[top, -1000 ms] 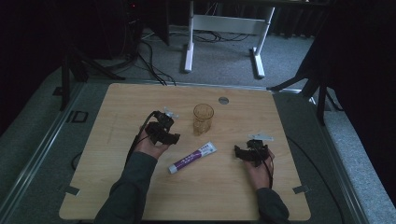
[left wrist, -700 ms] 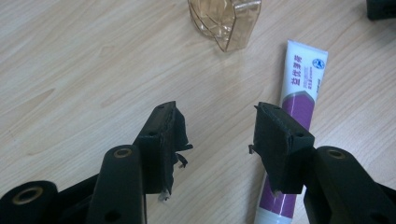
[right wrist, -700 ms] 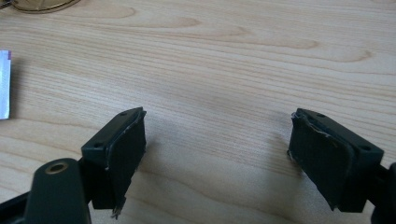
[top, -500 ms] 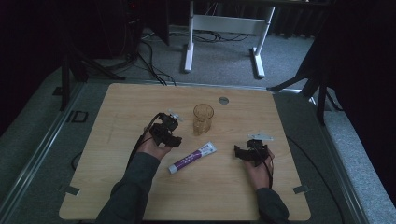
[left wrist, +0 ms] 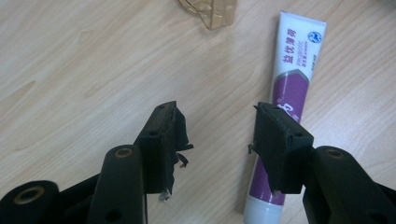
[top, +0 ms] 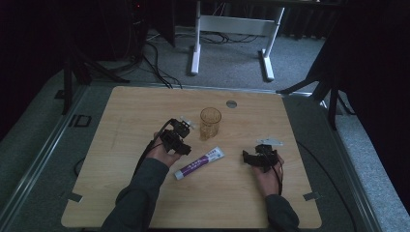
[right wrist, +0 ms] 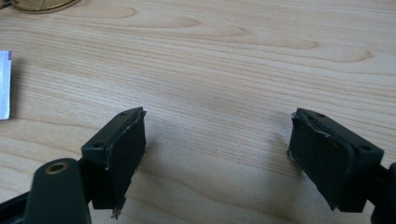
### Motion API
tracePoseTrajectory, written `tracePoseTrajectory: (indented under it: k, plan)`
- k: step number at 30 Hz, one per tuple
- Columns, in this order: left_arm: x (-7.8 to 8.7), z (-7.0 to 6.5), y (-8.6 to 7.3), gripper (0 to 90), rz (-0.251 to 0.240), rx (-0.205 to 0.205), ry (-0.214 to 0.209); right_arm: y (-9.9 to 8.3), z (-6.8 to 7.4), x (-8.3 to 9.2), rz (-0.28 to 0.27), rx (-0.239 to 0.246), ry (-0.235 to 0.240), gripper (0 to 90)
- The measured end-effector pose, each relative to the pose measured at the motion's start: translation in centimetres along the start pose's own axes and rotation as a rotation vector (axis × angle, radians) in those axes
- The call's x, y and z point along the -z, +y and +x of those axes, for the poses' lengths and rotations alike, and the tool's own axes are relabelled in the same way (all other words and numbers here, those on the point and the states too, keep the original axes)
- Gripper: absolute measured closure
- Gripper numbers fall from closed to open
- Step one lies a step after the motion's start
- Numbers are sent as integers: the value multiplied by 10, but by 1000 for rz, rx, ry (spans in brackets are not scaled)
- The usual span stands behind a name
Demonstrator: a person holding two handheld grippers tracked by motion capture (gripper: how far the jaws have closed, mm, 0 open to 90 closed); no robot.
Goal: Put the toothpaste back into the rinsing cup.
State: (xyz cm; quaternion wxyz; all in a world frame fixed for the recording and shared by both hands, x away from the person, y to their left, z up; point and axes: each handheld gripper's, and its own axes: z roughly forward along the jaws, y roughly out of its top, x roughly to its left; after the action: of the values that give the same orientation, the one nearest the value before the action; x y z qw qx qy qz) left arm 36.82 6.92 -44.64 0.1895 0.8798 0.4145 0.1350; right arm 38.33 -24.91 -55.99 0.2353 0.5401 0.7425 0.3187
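Purple-and-white tube (left wrist: 292,88) lies flat on the table (top: 125,111), just right of the left gripper (left wrist: 217,135); the right gripper (right wrist: 217,154) hovers apart. Both grippers' jaws are open, empty. This looks like the approach: next, shift the left gripper over to straddle the tube, then close.

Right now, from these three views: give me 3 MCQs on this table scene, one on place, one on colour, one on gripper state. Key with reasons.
1. Where does the toothpaste tube lie?
A. between the two grippers
B. inside the glass
C. on the floor

2. What colour is the glass?
A. blue
B. amber
C. black

3. How stands the left gripper?
A. shut on the tube
B. shut on the glass
C. open, holding nothing

Key: 1 A, the high view shows it flat on the table between the left gripper and the right gripper. 2 B, it reads see-through amber. 3 C, bare wood shows between its jaws, with the tube beside one.
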Motion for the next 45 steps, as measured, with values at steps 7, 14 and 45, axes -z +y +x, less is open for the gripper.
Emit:
tracePoseTrajectory:
  k: [7,14,45]
  plan:
    - [-4,-3,2,493,30,-5,-21,0,0,0,1,-1,1,185]
    - [-6,-6,4,488,44,-18,-43,0,0,0,1,-2,1,185]
    - [-17,-16,11,491,90,-77,-94,0,0,0,1,2,5,185]
